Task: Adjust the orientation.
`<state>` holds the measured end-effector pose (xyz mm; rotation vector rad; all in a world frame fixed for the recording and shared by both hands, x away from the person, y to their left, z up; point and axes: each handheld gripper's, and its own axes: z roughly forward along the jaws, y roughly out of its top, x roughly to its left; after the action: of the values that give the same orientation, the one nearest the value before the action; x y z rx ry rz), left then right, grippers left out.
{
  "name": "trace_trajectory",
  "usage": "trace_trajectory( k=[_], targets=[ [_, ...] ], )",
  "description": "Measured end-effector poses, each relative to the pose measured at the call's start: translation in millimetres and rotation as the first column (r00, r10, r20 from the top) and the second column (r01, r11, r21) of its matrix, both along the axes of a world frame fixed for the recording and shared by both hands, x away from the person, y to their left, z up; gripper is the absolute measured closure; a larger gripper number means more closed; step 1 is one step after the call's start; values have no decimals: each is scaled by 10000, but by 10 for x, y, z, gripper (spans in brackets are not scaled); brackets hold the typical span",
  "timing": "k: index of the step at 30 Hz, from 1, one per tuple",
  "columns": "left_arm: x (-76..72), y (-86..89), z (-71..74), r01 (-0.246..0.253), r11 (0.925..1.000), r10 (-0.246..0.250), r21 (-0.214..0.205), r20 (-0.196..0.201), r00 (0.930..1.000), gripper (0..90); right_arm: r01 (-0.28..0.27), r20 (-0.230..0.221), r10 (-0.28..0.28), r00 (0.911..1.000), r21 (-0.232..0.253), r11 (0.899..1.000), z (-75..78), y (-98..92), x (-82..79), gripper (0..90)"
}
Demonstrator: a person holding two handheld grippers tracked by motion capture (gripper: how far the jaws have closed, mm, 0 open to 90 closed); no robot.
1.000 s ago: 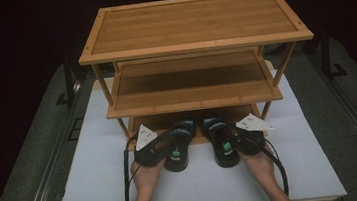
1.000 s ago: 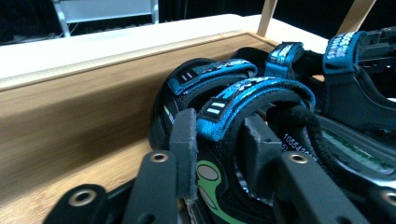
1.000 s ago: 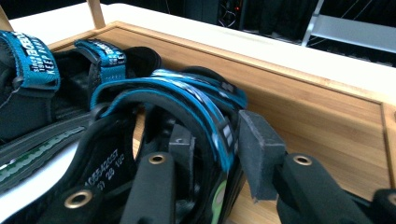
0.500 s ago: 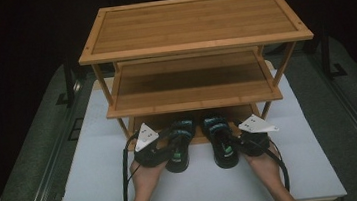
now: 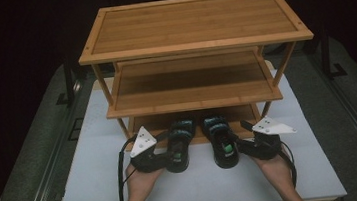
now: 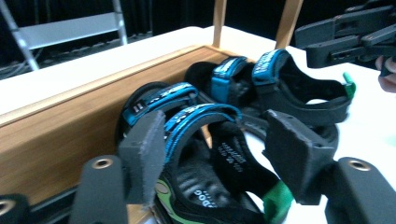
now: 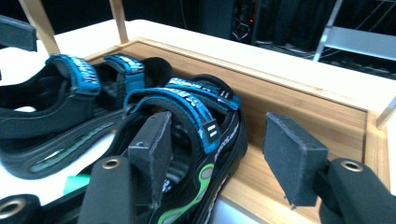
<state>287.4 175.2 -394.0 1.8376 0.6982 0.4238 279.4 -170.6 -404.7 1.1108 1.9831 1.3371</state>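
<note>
Two black sandals with blue straps lie side by side, toes on the wooden rack's bottom shelf (image 5: 145,124) and heels over the white table. My left gripper (image 5: 171,157) is open behind the left sandal (image 5: 180,139). In the left gripper view that sandal's heel (image 6: 205,140) sits between the pads (image 6: 145,151), with a gap on the right side. My right gripper (image 5: 233,148) is open behind the right sandal (image 5: 219,137). In the right gripper view the sandal (image 7: 196,112) is by the left pad (image 7: 152,151), and the other pad hangs over the shelf.
The three-tier bamboo rack (image 5: 193,23) stands at the middle of the white table (image 5: 95,189); its middle shelf (image 5: 192,86) overhangs the sandals. Rack legs (image 5: 103,86) stand at both sides. The table's front edge is near the person's hands.
Both grippers have drawn back slightly toward the person. The sandals stay where they were at the bottom shelf.
</note>
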Motion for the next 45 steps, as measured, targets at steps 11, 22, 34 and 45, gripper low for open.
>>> trace_trajectory(
  k=[11,22,34,45],
  targets=[
    [-168,152,64,906,9955,-909,262,95,9958,202,-1267,152,1263,9919,308,9915,58,-212,-299,314],
    [-285,226,-105,1258,9890,-1249,778,-169,9920,165,-1973,-200,1970,9802,-127,9803,-103,-226,-491,235],
    [-189,242,-390,1399,9802,-1229,1399,-1238,9847,163,-2233,-1056,2161,9706,-610,9728,-321,-153,-391,188],
    [-107,130,-485,1552,9543,-1105,2554,-1809,9773,165,-2500,-1695,2277,9589,-1239,9603,-419,-9,-312,197]
  ],
)
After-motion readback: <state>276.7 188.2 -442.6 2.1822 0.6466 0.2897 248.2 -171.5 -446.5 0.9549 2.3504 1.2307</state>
